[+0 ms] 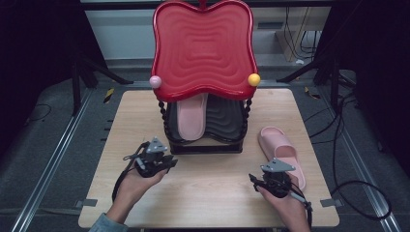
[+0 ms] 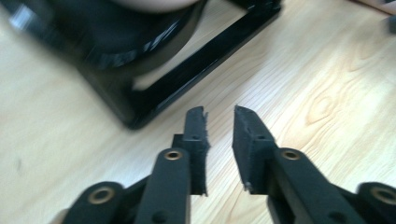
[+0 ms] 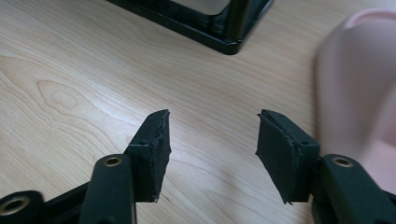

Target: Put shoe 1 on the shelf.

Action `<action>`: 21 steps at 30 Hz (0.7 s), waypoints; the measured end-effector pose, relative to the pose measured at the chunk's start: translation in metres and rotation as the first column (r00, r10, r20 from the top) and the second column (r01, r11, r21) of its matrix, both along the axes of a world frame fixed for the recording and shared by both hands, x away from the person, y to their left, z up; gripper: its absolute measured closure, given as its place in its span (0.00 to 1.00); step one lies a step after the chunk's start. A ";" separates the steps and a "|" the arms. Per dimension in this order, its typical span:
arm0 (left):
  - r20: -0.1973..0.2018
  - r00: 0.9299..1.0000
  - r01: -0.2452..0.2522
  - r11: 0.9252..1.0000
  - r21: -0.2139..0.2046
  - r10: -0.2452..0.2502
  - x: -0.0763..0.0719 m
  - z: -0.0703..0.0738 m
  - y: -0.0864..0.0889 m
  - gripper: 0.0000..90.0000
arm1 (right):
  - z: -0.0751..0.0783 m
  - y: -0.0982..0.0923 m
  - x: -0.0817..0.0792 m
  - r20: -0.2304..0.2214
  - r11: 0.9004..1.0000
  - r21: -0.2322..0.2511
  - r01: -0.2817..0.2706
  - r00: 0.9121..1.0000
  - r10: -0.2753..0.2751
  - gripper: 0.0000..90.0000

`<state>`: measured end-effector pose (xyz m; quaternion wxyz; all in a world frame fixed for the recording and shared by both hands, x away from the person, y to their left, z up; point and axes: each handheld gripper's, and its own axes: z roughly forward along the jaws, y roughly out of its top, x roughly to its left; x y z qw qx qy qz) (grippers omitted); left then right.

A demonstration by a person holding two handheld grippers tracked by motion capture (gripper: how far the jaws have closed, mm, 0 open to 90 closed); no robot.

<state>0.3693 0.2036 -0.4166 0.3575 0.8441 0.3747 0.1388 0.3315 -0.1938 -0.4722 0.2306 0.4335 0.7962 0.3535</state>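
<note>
The pink slipper (image 1: 282,152) lying loose on the counter (image 1: 212,198) looks like a one-piece foam slide: light, soft and springy, with a smooth, slightly slick skin, and nothing about it is fragile. It should flex rather than slip if pinched across a thin part, so the best hold is probably the edge of the strap band or the sidewall of the sole near the heel, not the broad flat footbed. It sits at about 3 o'clock from the middle of the counter, well to the right of the black lower tier of the shoe rack (image 1: 205,140). Its long axis runs roughly from 11 o'clock to 5 o'clock, with the closed strap end pointing away toward 11 and the heel toward the person. Its mate (image 1: 191,116) lies on the rack's lower tier under the red top tray (image 1: 203,48), long axis close to 12–6 o'clock. The right gripper (image 3: 212,149) hovers just left of the loose slipper's heel end, jaws parted about halfway with bare counter between them. The left gripper (image 2: 219,140) sits at about 8 o'clock from the rack's base, jaws only narrowly apart and holding nothing.
</note>
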 end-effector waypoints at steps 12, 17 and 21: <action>-0.028 0.966 -0.253 0.959 0.125 0.258 0.013 -0.034 0.077 0.20 | 0.017 -0.037 0.002 -0.010 0.997 -0.008 0.071 0.997 -0.071 0.57; -0.023 0.954 -0.296 0.950 0.101 0.300 0.012 -0.030 0.096 0.13 | 0.025 -0.055 0.018 -0.018 0.994 -0.011 0.111 0.994 -0.112 0.63; -0.024 0.947 -0.316 0.944 0.095 0.319 0.012 -0.029 0.105 0.13 | 0.021 -0.062 0.033 -0.044 0.990 -0.022 0.140 0.989 -0.141 0.60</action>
